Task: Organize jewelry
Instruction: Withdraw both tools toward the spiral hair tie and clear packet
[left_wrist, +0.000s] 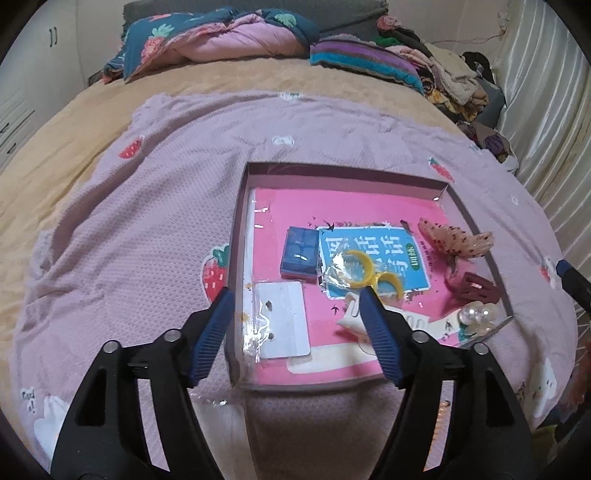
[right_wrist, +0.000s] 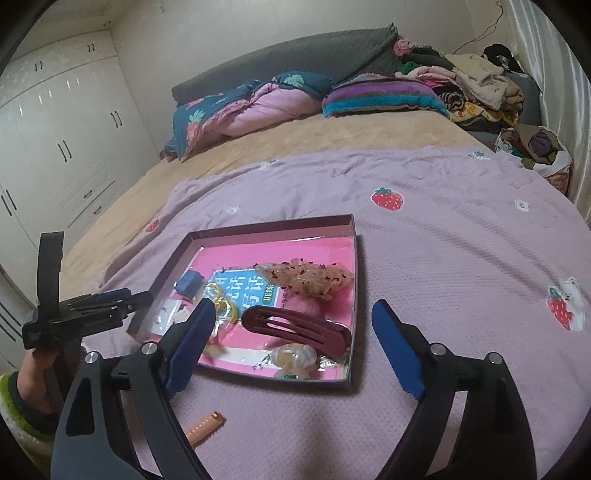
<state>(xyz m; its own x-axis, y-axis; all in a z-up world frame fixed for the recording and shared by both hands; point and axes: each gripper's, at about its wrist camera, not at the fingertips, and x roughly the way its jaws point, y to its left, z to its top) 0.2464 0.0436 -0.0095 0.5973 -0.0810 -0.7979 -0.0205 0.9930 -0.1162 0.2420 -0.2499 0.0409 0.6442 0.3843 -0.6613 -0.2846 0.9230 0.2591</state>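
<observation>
A shallow box (left_wrist: 242, 206) (right_wrist: 354, 258) lies on the lilac blanket and holds a pink book. On the book lie a blue ring box (left_wrist: 300, 252) (right_wrist: 189, 282), yellow hoops (left_wrist: 364, 271) (right_wrist: 225, 308) in clear wrap, a white earring card (left_wrist: 285, 319), a lace bow clip (left_wrist: 458, 238) (right_wrist: 306, 277), a maroon hair clip (left_wrist: 472, 290) (right_wrist: 295, 325) and a pearl clip (left_wrist: 478, 315) (right_wrist: 297, 360). My left gripper (left_wrist: 297, 295) is open over the box's near left wall, above the card. My right gripper (right_wrist: 293, 306) is open and empty above the box's near right corner.
An orange ridged piece (right_wrist: 205, 430) lies on the blanket in front of the box. Folded quilts (left_wrist: 214, 40) and a clothes pile (left_wrist: 450, 85) sit at the bed's head. A white wardrobe (right_wrist: 55, 129) stands at left, a curtain (left_wrist: 546, 122) at right.
</observation>
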